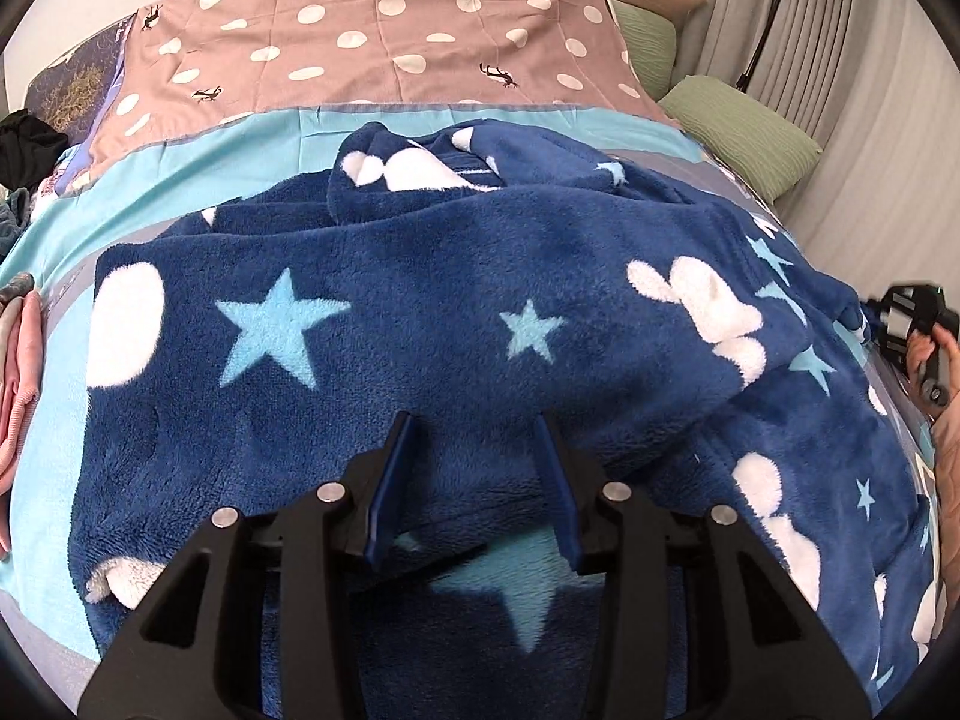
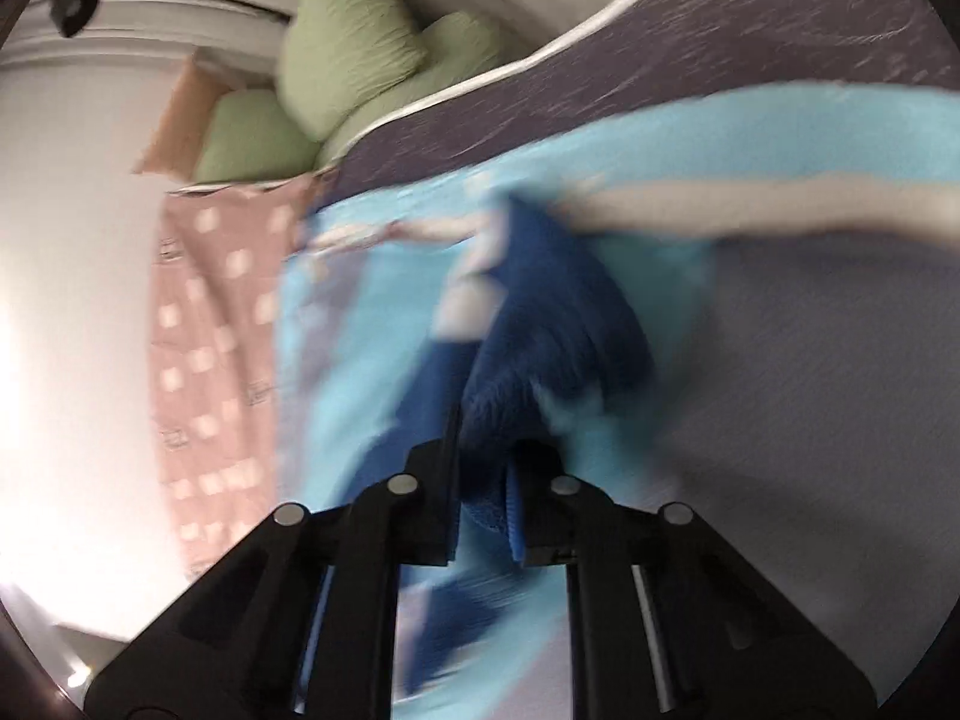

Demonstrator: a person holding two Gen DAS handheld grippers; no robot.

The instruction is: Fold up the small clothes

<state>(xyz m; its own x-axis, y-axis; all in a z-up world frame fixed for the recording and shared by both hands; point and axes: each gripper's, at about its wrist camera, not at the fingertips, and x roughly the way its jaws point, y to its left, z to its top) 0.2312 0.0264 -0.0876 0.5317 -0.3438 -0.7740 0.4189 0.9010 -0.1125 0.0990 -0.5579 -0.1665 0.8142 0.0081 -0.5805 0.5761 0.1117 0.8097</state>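
A dark blue fleece garment with light blue stars and white shapes lies rumpled across the bed. My left gripper is open just above its near part, fingers apart over the fleece. My right gripper is shut on an edge of the same fleece garment and holds a bunched fold of it; this view is blurred by motion. The right gripper also shows in the left wrist view at the garment's right edge, held by a hand.
The bed has a light blue sheet and a pink dotted cover behind it. Green pillows lie at the far right by a curtain and lamp. Pink clothes lie at the left edge.
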